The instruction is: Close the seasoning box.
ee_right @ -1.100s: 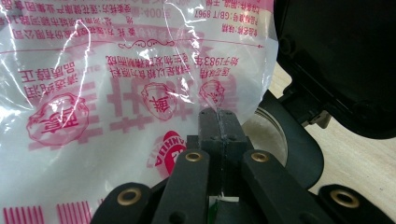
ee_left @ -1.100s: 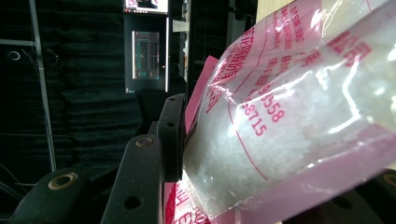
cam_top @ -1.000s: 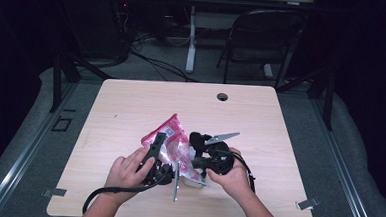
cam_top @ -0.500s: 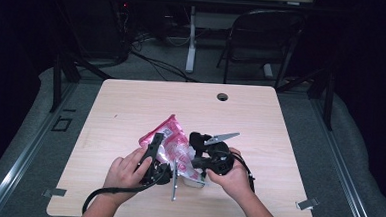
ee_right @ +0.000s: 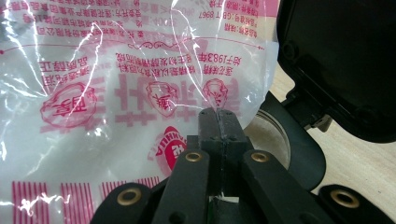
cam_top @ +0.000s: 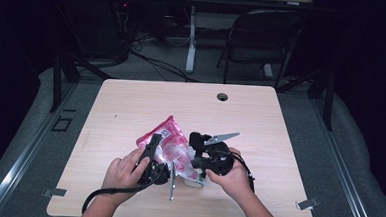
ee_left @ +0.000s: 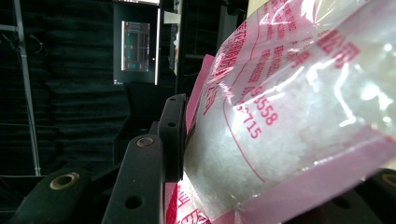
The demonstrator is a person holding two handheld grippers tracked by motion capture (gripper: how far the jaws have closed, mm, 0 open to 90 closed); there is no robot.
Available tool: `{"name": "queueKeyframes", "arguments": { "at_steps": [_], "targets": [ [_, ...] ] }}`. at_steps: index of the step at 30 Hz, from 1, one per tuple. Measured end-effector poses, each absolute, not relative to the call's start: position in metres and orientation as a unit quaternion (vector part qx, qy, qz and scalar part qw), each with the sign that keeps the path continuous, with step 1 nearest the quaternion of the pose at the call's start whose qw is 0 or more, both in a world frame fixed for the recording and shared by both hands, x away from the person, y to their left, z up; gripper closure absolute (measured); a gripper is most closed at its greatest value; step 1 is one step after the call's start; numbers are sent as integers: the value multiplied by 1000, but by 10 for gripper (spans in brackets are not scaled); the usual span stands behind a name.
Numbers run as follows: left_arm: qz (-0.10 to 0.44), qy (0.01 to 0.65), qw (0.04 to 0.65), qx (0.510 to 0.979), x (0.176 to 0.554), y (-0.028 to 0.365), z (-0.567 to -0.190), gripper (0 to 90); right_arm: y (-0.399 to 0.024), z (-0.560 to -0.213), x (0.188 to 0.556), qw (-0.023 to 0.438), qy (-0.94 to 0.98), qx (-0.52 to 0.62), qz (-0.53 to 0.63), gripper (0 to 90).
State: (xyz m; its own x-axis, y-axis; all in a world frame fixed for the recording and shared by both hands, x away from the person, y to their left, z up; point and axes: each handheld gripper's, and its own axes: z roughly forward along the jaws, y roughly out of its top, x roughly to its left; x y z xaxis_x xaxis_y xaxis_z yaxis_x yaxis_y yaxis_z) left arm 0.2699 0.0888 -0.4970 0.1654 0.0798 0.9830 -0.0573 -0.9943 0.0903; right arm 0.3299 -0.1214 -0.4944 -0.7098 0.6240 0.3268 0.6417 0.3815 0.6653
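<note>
Gripping the bag [ee_left: 289, 116] from both sides, the two claws meet at table centre, toward the near edge.

Left gripper [cam_top: 152, 149]: jaws partly closed around the bag's fat belly; in the left gripper view the near pad presses into the film and the plastic bulges past it. Right gripper [ee_right: 218, 122]: jaws fully together, tips touching, pinching what looks like a thin fold or seam of film; whether the pinch has real purchase I cannot tell. In the high view the right gripper [cam_top: 199, 141] sits at 3 o'clock of the bag [cam_top: 171, 145], the left at 9 o'clock, with a hand behind each.

Bag: clear and pink plastic with red print, filled with white granules, lying tilted with its top toward 11 o'clock. A metal bracket [cam_top: 172, 180] lies at its 6 o'clock.

Table [cam_top: 131, 100]: pale wood, grommet hole [cam_top: 222, 96] at 12 o'clock near the far edge. Chair [cam_top: 262, 37] on the floor beyond.

Handling, my judgement: moderately heavy for its size, soft and slumping, the contents shifting under pressure. Film is slick and could tear at a sharp pinch. Best holds are the flat sealed edges; a belly grip needs wide jaws and firm squeeze, or the bag slides out.
</note>
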Motion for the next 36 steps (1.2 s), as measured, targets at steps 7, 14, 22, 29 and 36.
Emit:
{"name": "queueKeyframes", "arguments": {
  "at_steps": [7,14,22,29,36],
  "targets": [
    [645,7,54,762,270,90,-497,652,-122,-494,330,10,-833,-379,-403,900],
    [645,4,53,763,271,91,-498,651,-121,-494,330,11,-832,-378,-406,900],
    [636,15,56,770,272,94,-501,656,-122,-492,330,10,-831,-377,-409,900],
    [627,30,62,776,272,97,-505,660,-123,-491,329,9,-832,-375,-408,900],
    [623,34,60,780,272,100,-508,661,-123,-491,329,8,-832,-375,-409,900]
  ]
}}
